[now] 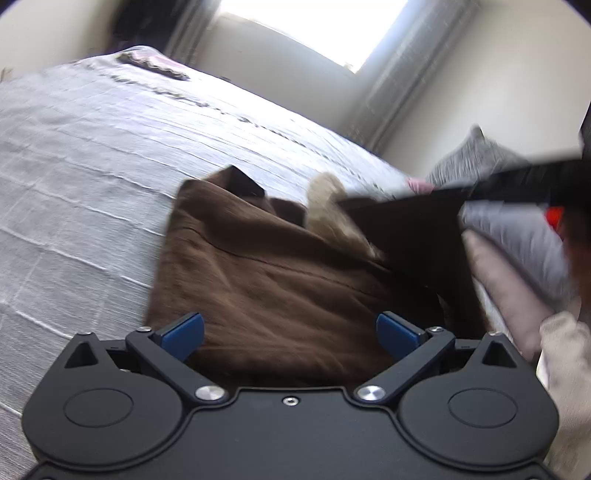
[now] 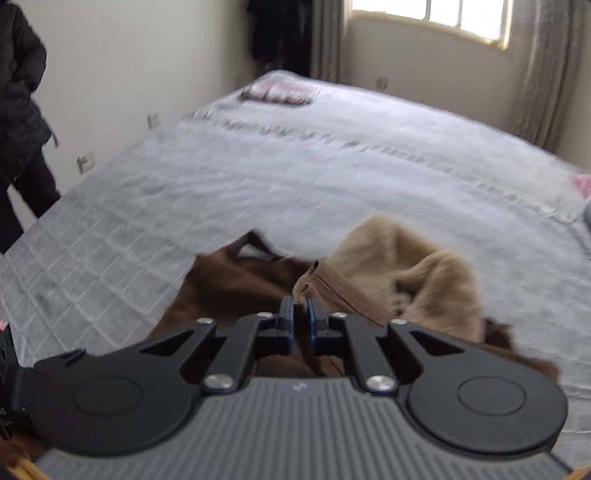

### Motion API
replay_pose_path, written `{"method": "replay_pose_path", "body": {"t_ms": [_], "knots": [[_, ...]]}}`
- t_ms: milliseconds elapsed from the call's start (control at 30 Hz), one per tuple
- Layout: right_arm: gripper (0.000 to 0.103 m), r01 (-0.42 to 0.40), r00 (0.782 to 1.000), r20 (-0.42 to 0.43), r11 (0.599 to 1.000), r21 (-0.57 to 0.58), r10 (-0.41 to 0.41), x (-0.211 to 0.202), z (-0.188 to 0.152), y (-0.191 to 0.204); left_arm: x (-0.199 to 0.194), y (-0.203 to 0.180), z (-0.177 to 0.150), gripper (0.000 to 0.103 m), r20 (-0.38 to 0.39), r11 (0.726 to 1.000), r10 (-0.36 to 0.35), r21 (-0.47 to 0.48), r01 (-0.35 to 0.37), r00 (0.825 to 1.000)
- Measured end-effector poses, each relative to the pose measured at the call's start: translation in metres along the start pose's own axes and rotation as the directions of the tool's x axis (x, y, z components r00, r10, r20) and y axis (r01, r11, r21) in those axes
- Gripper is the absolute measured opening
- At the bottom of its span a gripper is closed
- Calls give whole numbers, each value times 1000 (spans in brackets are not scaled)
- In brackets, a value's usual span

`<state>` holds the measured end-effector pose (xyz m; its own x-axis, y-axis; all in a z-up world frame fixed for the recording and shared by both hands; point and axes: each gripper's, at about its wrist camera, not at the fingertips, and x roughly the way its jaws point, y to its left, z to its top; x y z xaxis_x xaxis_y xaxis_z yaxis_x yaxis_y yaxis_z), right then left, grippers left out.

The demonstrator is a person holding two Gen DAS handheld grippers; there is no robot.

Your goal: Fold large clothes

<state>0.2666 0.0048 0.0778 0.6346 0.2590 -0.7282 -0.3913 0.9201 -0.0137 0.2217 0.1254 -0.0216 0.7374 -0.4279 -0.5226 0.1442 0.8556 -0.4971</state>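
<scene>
On the bed (image 2: 258, 177), the right tool (image 2: 302, 317) pinches the brown garment (image 1: 266, 288); the left tool (image 1: 290, 332) gapes wide, empty.

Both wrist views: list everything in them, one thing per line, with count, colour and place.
brown garment: one, brown, near edge of bed, edge pinched by right gripper.
beige lining: one, tan, on the garment.
bed: one, pale grey quilted cover.
folded cloth: one, pink and dark, far corner of bed.
pillows: several, grey and pink, beside garment.
window: one, bright, far wall.
bystander: one, dark clothes, beside bed.
left gripper: open, over garment.
right gripper: shut on garment.
</scene>
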Motion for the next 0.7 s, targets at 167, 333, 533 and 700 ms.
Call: {"method": "replay_pose_path", "body": {"t_ms": [167, 333, 533, 700], "knots": [[61, -71, 996, -45, 997, 40, 73, 22, -22, -6, 4, 14, 12, 99, -1, 999, -14, -45, 14, 1000], [61, 25, 1000, -22, 994, 106, -23, 1, -41, -64, 41, -4, 25, 89, -39, 994, -98, -58, 96, 994], [62, 137, 990, -54, 964, 228, -128, -22, -105, -150, 124, -31, 17, 62, -205, 990, -100, -119, 77, 974], [63, 205, 979, -55, 913, 352, -199, -49, -157, -215, 122, -63, 15, 7, -125, 999, -54, -11, 53, 991]]}}
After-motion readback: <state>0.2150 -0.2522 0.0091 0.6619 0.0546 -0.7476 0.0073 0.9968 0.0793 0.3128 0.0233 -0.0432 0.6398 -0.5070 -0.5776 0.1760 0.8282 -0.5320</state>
